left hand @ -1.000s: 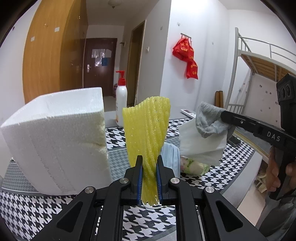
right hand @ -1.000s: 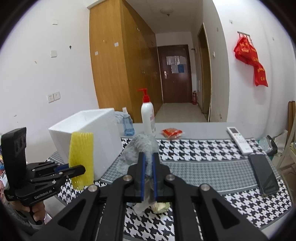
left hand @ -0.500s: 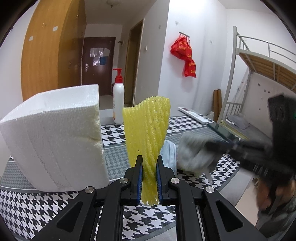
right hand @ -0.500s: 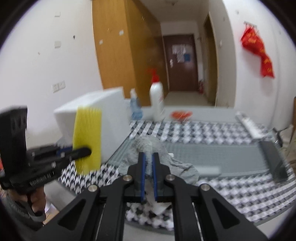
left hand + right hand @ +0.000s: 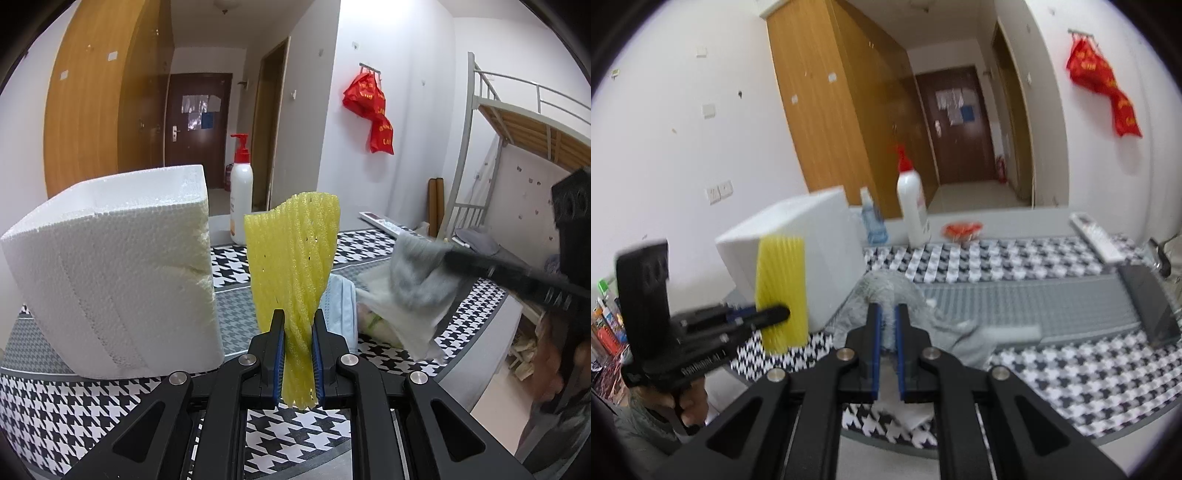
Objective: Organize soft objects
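My left gripper (image 5: 298, 325) is shut on a yellow foam net sleeve (image 5: 293, 258) and holds it upright above the table, just right of the white foam box (image 5: 110, 273). The sleeve (image 5: 781, 291) and the box (image 5: 798, 236) also show in the right wrist view. My right gripper (image 5: 887, 314) is shut on a grey sock (image 5: 417, 273) with a white tissue (image 5: 406, 317) hanging under it, held above the table to the right of the sleeve. The sock (image 5: 886, 291) is blurred in the right wrist view. A light blue face mask (image 5: 341, 306) lies behind the sleeve.
The table has a houndstooth cloth (image 5: 1071, 376). A white pump bottle (image 5: 912, 206), a small blue bottle (image 5: 871, 218), a red packet (image 5: 962, 229), a remote (image 5: 1095, 240) and a dark phone (image 5: 1148, 302) stand or lie on it. A bunk bed (image 5: 517, 140) is at the right.
My right gripper dipped low with the sock half a second ago and has risen again, tilting the view. My left gripper has shifted slightly, still holding the sleeve beside the box.
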Action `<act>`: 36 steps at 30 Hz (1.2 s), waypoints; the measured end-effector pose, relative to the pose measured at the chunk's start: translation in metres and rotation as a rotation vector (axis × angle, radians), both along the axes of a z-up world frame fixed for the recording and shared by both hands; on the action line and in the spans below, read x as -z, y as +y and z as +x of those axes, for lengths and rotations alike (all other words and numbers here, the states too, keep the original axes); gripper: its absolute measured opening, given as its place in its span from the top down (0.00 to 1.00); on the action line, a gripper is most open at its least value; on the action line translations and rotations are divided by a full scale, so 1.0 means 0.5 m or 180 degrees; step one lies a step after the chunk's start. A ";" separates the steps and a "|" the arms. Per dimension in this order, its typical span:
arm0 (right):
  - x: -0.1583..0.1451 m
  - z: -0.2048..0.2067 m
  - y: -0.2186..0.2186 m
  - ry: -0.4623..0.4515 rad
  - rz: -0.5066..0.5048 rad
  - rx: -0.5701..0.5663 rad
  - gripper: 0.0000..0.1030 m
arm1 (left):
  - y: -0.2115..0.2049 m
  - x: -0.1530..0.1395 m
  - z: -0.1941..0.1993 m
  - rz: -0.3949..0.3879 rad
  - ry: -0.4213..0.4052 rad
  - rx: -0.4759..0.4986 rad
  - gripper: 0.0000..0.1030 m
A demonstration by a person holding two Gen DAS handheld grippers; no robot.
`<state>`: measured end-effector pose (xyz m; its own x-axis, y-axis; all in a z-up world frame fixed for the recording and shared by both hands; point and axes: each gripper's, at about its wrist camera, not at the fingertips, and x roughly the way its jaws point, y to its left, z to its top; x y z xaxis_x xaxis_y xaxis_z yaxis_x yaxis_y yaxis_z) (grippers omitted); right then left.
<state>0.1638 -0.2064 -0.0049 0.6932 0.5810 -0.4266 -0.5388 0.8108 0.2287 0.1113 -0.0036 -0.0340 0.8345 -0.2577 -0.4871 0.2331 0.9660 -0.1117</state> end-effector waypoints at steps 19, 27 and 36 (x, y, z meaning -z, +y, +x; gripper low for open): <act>-0.034 0.013 0.002 -0.0138 -0.0191 0.0126 0.90 | 0.002 -0.008 -0.014 0.0007 -0.0082 -0.0009 0.87; 0.040 0.029 0.014 0.0217 -0.0105 -0.0081 0.39 | -0.005 0.001 -0.001 0.0030 -0.0015 0.0002 0.87; 0.054 -0.002 0.002 0.0131 -0.0398 -0.0021 0.33 | -0.021 0.003 0.021 0.0049 0.0050 0.0050 0.87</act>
<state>0.1626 -0.2056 -0.0321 0.6700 0.5259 -0.5240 -0.5363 0.8309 0.1482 0.1219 -0.0140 -0.0354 0.8226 -0.2631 -0.5041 0.2465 0.9639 -0.1008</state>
